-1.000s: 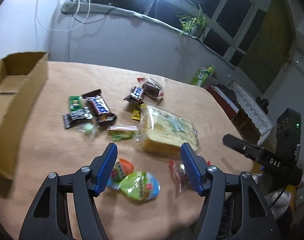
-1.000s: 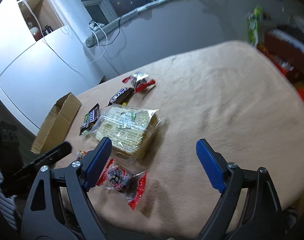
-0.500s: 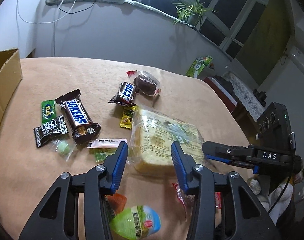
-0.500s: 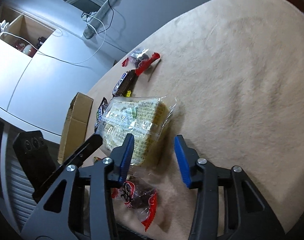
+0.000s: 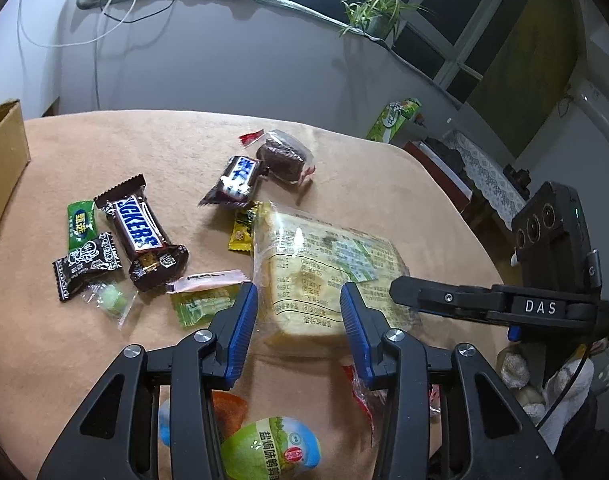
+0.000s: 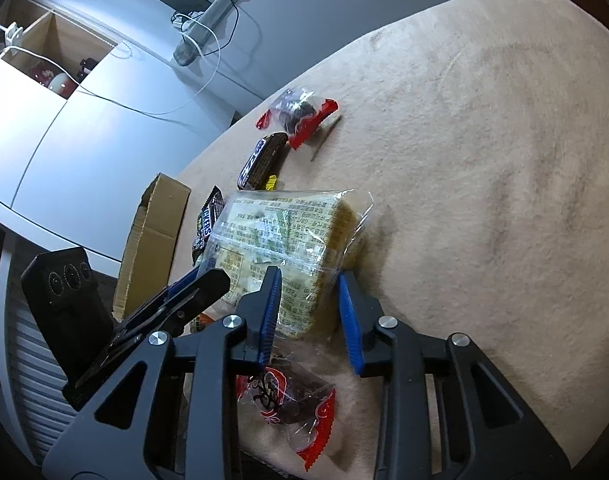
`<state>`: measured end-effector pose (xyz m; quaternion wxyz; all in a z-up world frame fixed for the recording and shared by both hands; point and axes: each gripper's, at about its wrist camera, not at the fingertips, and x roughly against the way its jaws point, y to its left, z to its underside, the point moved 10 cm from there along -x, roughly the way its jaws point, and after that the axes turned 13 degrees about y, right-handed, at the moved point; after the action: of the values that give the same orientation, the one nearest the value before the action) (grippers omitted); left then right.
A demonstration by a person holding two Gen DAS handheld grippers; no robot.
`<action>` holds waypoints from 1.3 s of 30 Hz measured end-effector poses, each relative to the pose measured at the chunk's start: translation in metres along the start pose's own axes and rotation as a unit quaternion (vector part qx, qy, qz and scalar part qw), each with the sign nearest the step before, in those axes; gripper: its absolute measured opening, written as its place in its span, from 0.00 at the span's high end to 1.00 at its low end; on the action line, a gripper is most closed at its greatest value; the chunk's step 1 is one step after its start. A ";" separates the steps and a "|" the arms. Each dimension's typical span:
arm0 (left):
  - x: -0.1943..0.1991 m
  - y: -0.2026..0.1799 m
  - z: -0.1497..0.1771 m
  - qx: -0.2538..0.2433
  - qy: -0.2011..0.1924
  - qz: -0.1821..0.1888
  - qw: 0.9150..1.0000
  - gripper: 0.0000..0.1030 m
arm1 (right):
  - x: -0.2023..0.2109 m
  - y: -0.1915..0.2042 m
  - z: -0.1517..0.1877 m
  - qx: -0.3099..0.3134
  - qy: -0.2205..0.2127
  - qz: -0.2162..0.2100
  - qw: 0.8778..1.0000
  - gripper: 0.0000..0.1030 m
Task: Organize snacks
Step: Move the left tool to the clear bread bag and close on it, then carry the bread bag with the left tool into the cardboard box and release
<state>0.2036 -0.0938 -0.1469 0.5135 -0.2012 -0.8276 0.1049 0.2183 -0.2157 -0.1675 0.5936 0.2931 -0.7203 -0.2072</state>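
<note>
A clear-wrapped pack of sliced bread [image 5: 328,268] lies on the tan table cover [image 5: 104,140]. My left gripper [image 5: 299,312] has its jaws around the pack's near end, pads at the wrapper's sides. My right gripper [image 6: 309,300] has its jaws around another corner of the same bread pack [image 6: 280,240]. Whether either pair of pads presses the bread is not clear. Left of the bread lie a Snickers bar [image 5: 138,232], a green candy [image 5: 80,224], a black-wrapped sweet [image 5: 86,264] and a pink-and-green sachet [image 5: 202,294].
A cardboard box [image 5: 2,152] stands at the table's left edge, also in the right wrist view [image 6: 152,236]. A small Snickers [image 5: 236,182] and a wrapped brownie [image 5: 284,160] lie further back. A green egg-shaped pack [image 5: 270,448] and a red-wrapped snack [image 6: 292,404] lie under the grippers.
Both grippers have moved forward to the bread pack and narrowed their jaws from wide open to about its width. The bread has not visibly moved.
</note>
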 end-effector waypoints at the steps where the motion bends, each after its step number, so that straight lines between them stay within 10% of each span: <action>1: 0.001 -0.001 0.000 -0.001 -0.001 -0.001 1.000 0.60 | 0.001 0.001 0.000 0.001 -0.001 0.001 1.000 0.71; 19: 0.080 0.007 -0.004 0.007 -0.085 -0.007 0.996 0.60 | 0.030 0.090 -0.002 0.089 -0.029 0.010 0.996 0.70; 39: 0.203 0.152 0.037 0.129 -0.177 -0.104 0.970 0.60 | -0.080 0.275 0.014 0.236 0.052 -0.025 0.970 0.70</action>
<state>0.1256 0.1334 -0.0579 0.3890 -0.0242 -0.9009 0.1908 0.1659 0.0409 -0.0517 0.5389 0.4535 -0.7092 -0.0306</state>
